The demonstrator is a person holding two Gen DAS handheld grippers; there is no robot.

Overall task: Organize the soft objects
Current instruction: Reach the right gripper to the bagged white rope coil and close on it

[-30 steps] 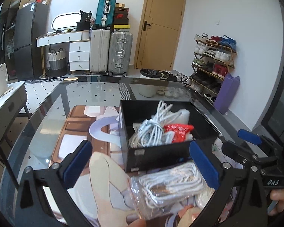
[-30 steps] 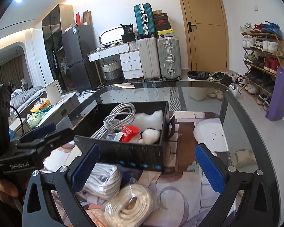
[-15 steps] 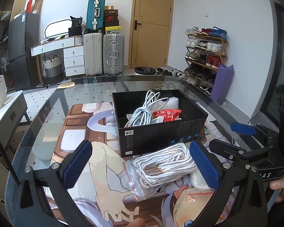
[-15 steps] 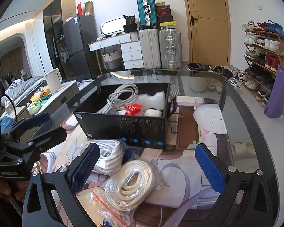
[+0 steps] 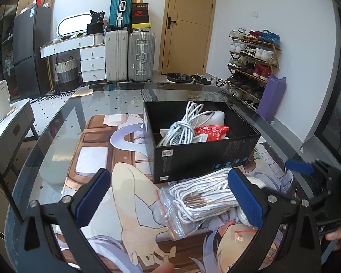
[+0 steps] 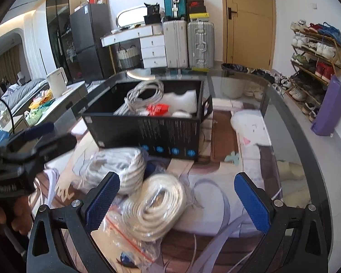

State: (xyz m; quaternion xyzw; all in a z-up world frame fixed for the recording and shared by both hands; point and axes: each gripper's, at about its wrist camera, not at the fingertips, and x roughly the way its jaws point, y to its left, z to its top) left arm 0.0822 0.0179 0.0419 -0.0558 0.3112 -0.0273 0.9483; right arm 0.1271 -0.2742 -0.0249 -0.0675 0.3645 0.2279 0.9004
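- Lying on the worktop (image 6: pixel 291 136) just in front of the black box (image 6: pixel 147 129), two bagged rope bundles wait: a flat white hank (image 5: pixel 206 195) and a round cream coil (image 6: pixel 154 204), touching each other.
- Judged light, limp and compressible; the clear zip bags look slippery and will likely crumple, so pinch across the rope mass itself, not the loose plastic edge.
- Left gripper (image 5: pixel 168 200) stands wide apart, empty, above the hank; right gripper (image 6: pixel 177 202) likewise apart, empty, straddling the coil.
- The box already holds a white cable bundle (image 5: pixel 184 125) and a red packet (image 5: pixel 212 132); room remains near its front wall.
- The worktop edge curves close on the right; open surface lies left of the box.
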